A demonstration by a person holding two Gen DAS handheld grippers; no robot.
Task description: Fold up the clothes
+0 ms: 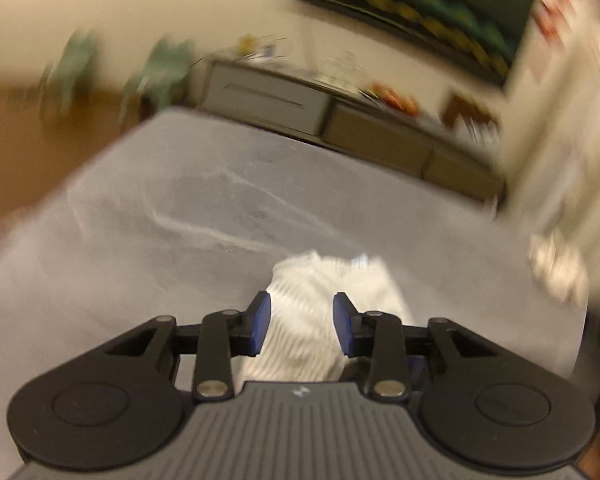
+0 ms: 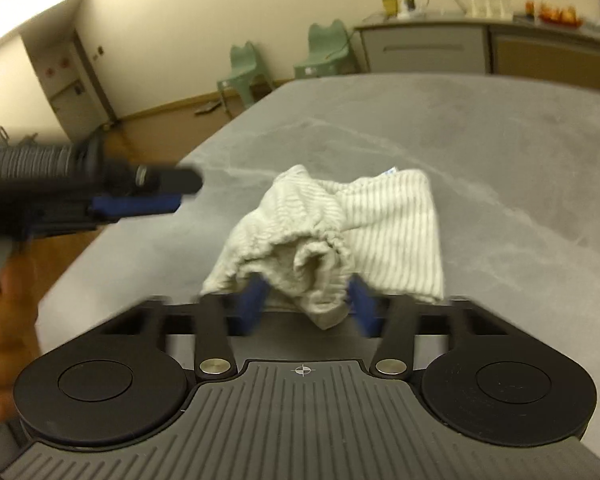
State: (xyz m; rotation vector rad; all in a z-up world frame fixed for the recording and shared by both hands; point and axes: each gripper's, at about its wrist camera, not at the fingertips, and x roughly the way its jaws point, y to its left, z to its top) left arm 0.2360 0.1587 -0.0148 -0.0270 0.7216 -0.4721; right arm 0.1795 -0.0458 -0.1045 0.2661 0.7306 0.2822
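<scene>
Here a ribbed striped garment (image 2: 332,236) bunches on marbled grey table (image 2: 480,120)

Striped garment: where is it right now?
The striped garment lies bunched on the grey table near its front edge, directly ahead of the right tool, whose pads flank its nearest fold. The left tool is off to its left.

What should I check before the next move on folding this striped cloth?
1. Cloth fully on table: ok.
2. Cloth lying flat: not ok, bunched.
3. Right gripper jaws astride the gathered edge: ok.
4. Right jaws pressing the cloth: cannot tell, blurred.
5. Left gripper holding cloth: not ok, jaws open, apart from it.
</scene>
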